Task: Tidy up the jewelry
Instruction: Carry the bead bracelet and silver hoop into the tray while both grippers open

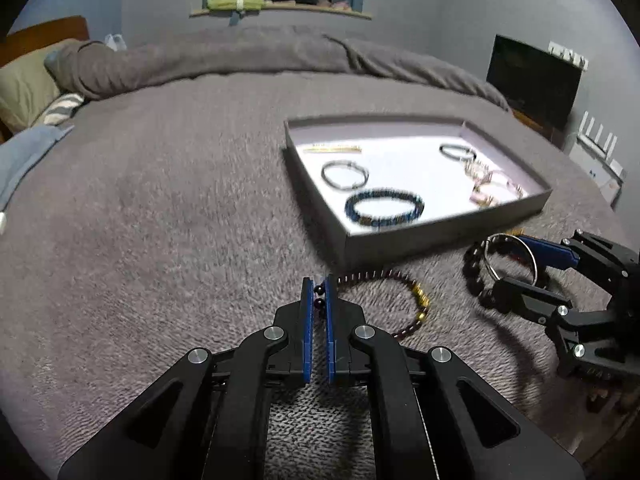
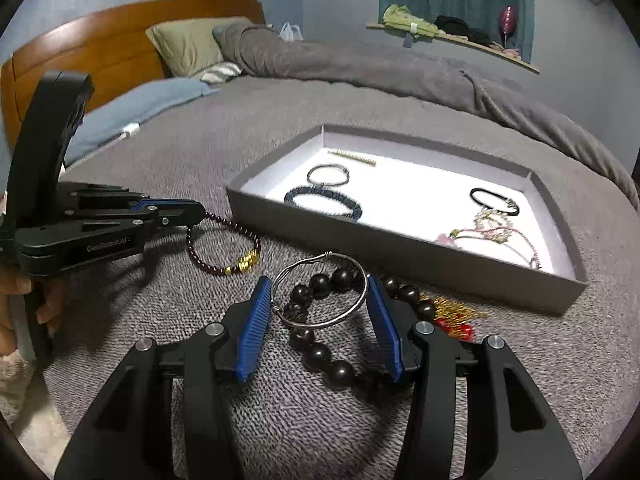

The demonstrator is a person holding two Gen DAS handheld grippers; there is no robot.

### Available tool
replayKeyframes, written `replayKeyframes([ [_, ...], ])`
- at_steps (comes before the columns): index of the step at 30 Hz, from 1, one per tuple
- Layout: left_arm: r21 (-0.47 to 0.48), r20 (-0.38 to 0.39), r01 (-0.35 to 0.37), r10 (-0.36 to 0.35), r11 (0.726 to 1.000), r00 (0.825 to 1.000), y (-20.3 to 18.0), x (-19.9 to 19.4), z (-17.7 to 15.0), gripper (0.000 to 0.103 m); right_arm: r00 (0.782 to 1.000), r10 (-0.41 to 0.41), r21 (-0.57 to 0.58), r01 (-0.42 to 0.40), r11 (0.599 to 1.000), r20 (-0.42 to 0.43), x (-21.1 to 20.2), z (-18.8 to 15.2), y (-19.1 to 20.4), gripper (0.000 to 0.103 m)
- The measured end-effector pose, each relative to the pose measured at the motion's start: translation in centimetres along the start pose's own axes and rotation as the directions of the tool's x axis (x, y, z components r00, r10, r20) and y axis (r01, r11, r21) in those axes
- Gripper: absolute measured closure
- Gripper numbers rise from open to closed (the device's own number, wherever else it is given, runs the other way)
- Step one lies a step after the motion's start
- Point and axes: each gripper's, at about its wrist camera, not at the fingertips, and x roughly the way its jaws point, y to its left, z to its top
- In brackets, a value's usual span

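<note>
Left gripper [image 1: 319,290]: the blue pads stand almost together, pinching the dark red bead bracelet [image 2: 224,248] at one point of its loop; two beads show in the narrow slit between them. The rest of the loop trails to the right over the grey blanket [image 1: 160,200], its gold beads on the side away from the pads. In the right wrist view this gripper [image 2: 202,212] enters from the left, borne by a hand [image 2: 24,304] at the frame's edge, and the bracelet hangs from its tip.

Right gripper [image 2: 316,300]: the jaws stand about half open with the silver bangle [image 2: 320,292] spanning the gap between them. The bangle's rim meets each blue pad, so it appears held across its width. The bangle is a thin wire ring with a small wound joint at the top. Beneath and behind it lies a bracelet of large dark wooden beads [image 2: 320,354] on the blanket, with a gold and red tassel [image 2: 456,318] at its right.

Tray [image 2: 400,248]: a shallow grey box with a white floor, just beyond both grippers. It contains a blue beaded bracelet [image 2: 324,200], a thin grey band [image 2: 328,176], a gold bar-shaped piece [image 2: 352,157], a black band [image 2: 494,200] and a tangle of pink and gold chains [image 2: 500,236].
</note>
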Motion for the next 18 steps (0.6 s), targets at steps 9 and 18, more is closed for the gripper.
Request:
replayKeyframes([
  [9,0.082,0.113,-0.036,0.026,0.996,0.993,-2.6,-4.0,2.0,0.097,0.994,-0.036,0.07,0.029,0.997,0.098,-3.0,2.1,-3.7,0.055],
  [18,0.134,0.203,-0.09,0.062,0.987,0.977,-4.2,-4.5,8.4,0.097,0.99,-0.117,0.174,0.101,0.979,0.081,-1.7,5.4,-11.9,0.054],
])
